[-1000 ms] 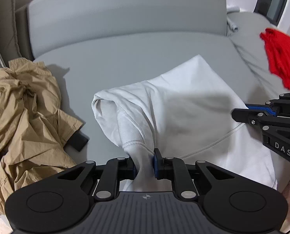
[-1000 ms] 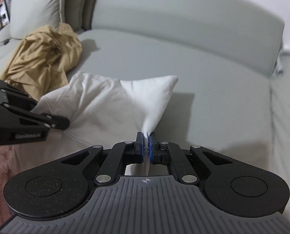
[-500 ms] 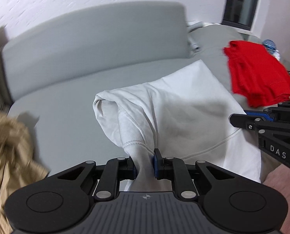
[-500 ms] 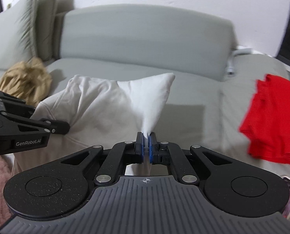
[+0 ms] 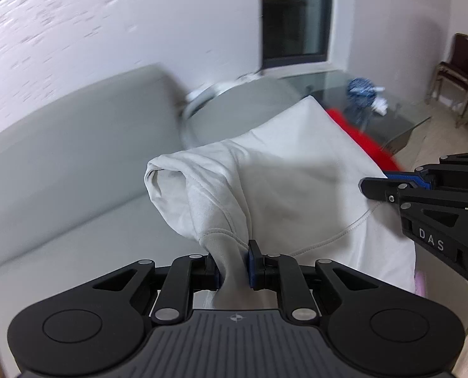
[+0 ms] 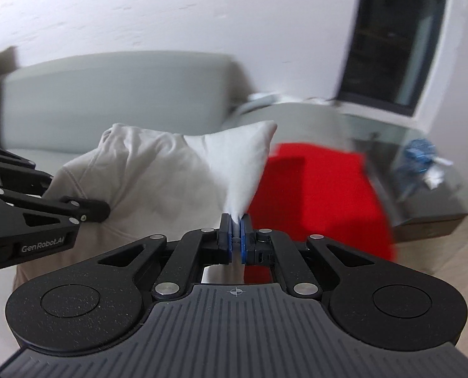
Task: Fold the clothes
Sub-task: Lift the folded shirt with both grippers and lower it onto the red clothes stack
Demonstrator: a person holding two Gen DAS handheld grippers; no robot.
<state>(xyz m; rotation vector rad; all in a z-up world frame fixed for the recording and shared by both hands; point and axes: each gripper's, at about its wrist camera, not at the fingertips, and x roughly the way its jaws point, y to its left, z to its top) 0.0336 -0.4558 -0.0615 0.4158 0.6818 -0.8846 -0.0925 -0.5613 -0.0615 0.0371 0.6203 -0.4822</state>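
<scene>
Left hand-held gripper (image 5: 233,264) clamped on a bunched fold of the white garment (image 5: 284,195). Right hand-held gripper (image 6: 235,234) pinched tight on a thin corner of the same garment. Garment held up between both, in front of the grey sofa (image 5: 76,145). Beyond the garment, at the sofa's right end, red clothing (image 6: 322,195); past that, a glass bench (image 6: 429,170).
</scene>
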